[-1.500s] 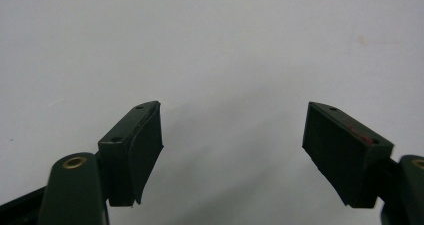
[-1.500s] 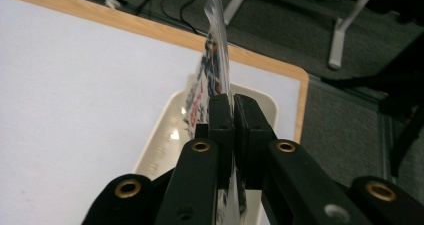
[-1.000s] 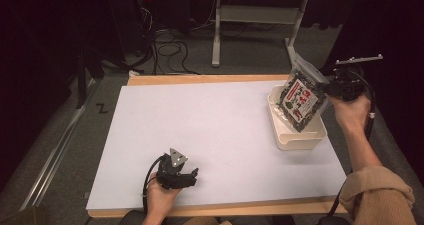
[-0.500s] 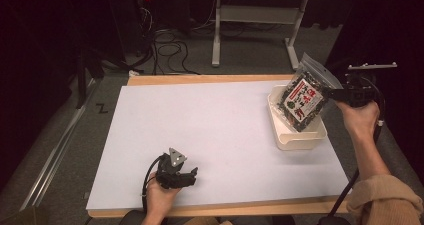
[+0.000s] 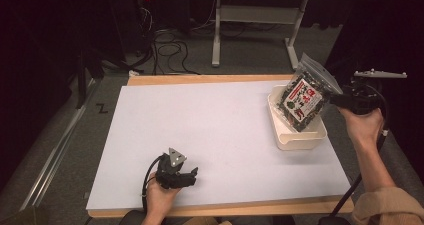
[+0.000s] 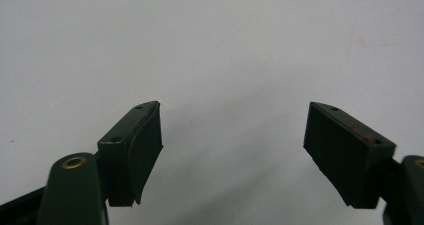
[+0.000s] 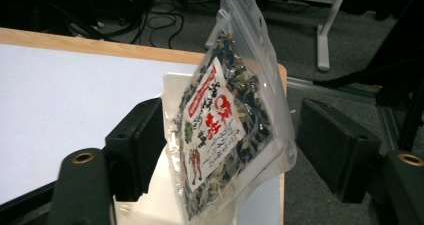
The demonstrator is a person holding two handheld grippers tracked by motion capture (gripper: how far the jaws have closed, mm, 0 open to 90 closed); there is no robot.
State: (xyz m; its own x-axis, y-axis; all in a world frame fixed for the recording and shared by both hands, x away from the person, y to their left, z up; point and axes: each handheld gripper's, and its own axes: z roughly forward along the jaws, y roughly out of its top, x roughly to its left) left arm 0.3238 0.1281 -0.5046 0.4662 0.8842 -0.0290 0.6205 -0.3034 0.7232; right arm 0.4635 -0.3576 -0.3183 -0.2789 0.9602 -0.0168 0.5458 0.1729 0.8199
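Black tongs [image 6: 235,152] with brass screws, trailing cables; tan sleeve [image 5: 387,212].

Your left gripper [image 5: 191,175] rests low near the table's [image 5: 225,130] front edge, jaws spread wide — your right gripper [image 5: 334,101] hangs raised past the right edge, jaws apart.

A clear bag [image 7: 231,125] between the black right gripper [image 7: 227,150] jaws shows dark green and black bits behind a white label with red and black print; below it sits a cream tub [image 5: 300,137] on a white table [image 5: 210,130] edged in pale wood
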